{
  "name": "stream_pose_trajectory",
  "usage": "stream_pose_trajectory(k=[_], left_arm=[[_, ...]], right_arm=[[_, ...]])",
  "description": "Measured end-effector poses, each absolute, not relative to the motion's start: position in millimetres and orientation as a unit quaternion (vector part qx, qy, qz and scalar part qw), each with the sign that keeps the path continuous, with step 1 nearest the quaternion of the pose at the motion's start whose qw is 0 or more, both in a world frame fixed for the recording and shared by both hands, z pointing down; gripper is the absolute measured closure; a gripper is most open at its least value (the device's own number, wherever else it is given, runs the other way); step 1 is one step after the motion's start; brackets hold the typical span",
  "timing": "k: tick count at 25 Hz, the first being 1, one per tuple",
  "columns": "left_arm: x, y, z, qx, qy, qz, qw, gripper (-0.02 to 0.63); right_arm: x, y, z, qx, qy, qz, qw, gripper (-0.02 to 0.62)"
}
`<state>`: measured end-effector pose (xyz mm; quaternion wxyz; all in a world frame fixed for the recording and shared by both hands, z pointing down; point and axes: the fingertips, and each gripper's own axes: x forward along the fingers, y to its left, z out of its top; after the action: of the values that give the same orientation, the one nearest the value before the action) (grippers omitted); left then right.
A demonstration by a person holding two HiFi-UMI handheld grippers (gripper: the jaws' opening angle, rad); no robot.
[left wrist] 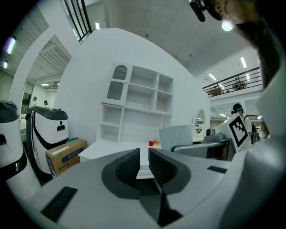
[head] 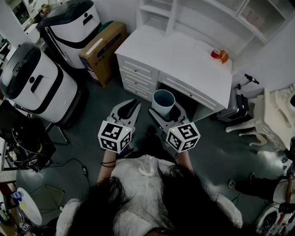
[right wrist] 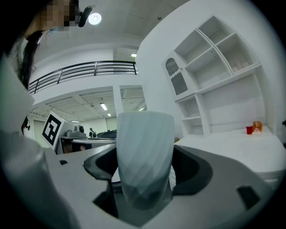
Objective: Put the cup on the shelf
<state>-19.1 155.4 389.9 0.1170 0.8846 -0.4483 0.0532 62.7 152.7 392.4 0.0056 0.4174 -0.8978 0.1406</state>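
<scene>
**Cup held upright in the right gripper, in front of the desk**

The left gripper [left wrist: 144,163] holds nothing: its jaws are drawn together with only a thin slit between the ribbed pads. In the head view it [head: 133,103] hangs over the grey floor, just beside the right gripper [head: 166,110], with its marker cube [head: 115,136] close to the person's body.

The right gripper [right wrist: 145,166] is clamped on the cup [right wrist: 145,156], one jaw on each side of its lower half. The cup is pale blue-grey with slanting ribs, wider at the rim and tapering to the base. Its long axis stands close to vertical. The open mouth points up, and the head view looks down into it [head: 163,101]. It is held in the air before the front edge of the white desk [head: 184,55], near the drawers [head: 136,76].

At the far left of the head view stand two white machines with black tops [head: 37,80]. A cardboard box [head: 103,53] sits on the floor between them and the desk. The white shelf [head: 203,14] rises from the back of the desk, well apart from the cup. On the desktop's right side, a small red cup [head: 215,53] stands touching an orange object [head: 224,56].
</scene>
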Motion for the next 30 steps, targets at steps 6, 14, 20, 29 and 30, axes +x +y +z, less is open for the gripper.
stream_pose_trajectory(k=[6,14,20,29,30], left_arm=[[-18,100,389,0.877,-0.464,0.048,0.115,0.538],[0,24,381,0.869,-0.481,0.044,0.112,0.538],[14,-17,386,0.862,-0.490,0.054,0.116,0.538],[29,-59,396,0.856,-0.498,0.064,0.120,0.538],[29,-63,398,0.856,-0.499,0.065,0.120,0.538]], right_arm=[[66,96,391,0.401,-0.906,0.134,0.009,0.241],[84,14,386,0.383,-0.914,0.130,0.017,0.241],[97,-30,390,0.372,-0.918,0.136,0.020,0.241],[107,-75,403,0.357,-0.923,0.144,0.020,0.241],[107,-79,405,0.356,-0.923,0.145,0.020,0.241]])
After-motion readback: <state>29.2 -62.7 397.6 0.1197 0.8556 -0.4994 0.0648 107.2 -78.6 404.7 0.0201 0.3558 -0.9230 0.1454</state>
